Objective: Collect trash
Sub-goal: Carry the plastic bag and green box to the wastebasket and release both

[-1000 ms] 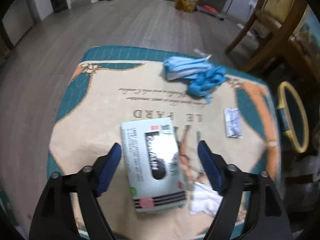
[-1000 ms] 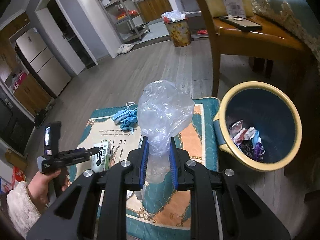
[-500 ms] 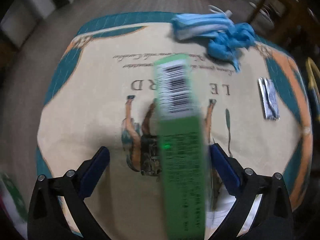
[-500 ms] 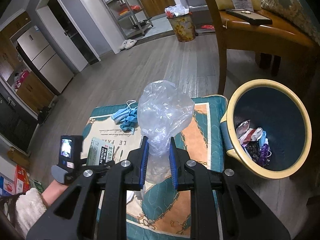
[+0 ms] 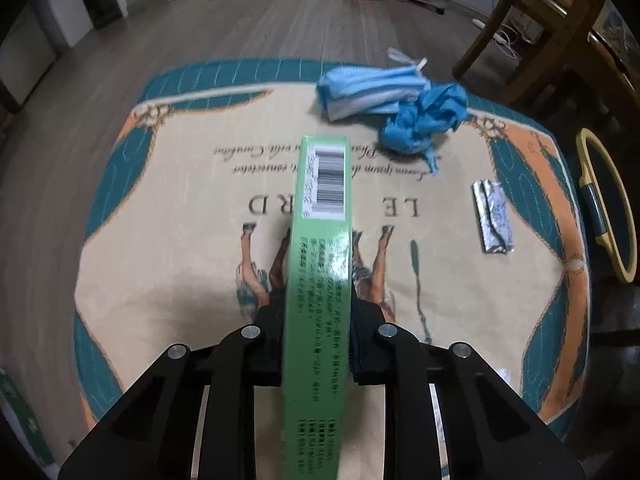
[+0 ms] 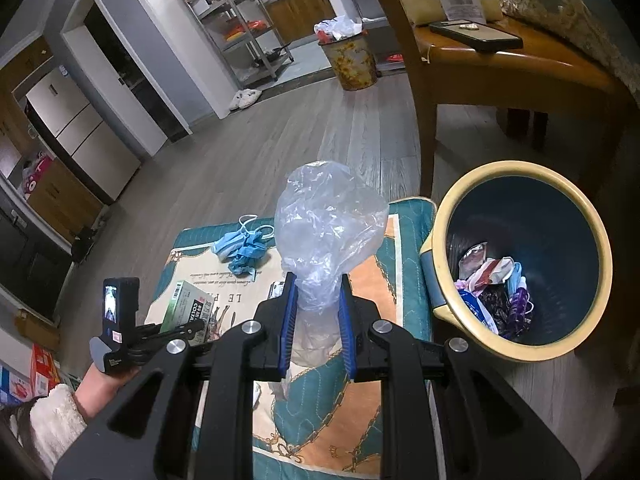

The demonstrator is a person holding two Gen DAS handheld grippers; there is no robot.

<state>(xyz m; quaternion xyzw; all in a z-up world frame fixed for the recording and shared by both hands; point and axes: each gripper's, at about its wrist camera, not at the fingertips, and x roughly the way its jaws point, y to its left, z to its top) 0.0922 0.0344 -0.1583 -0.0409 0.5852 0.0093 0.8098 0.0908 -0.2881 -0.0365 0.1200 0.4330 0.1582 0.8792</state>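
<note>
A green cardboard box (image 5: 320, 240) stands on its narrow edge, barcode up, over the picture mat (image 5: 180, 200). The jaws of my left gripper (image 5: 318, 320) are closing, and their pads press on the box's two sides. In the right wrist view the same box (image 6: 188, 304) sticks up from the left gripper (image 6: 188, 326), which a hand holds low over the mat. My right gripper (image 6: 316, 320) is shut on a crumpled clear plastic bag (image 6: 328, 220), above the mat beside the yellow-rimmed bin (image 6: 448, 200). Several wrappers lie in the bin.
On the mat's far side lie blue face masks (image 5: 368, 92) and a crumpled blue glove (image 5: 420, 120), with a silver foil wrapper (image 5: 494, 216) at its right. A wooden chair (image 6: 424, 140) with a phone (image 6: 476, 34) on its seat stands behind the bin.
The box lay flat between the open left jaws; it now stands on edge and the jaws have closed onto it. The right gripper and bag have kept still.
</note>
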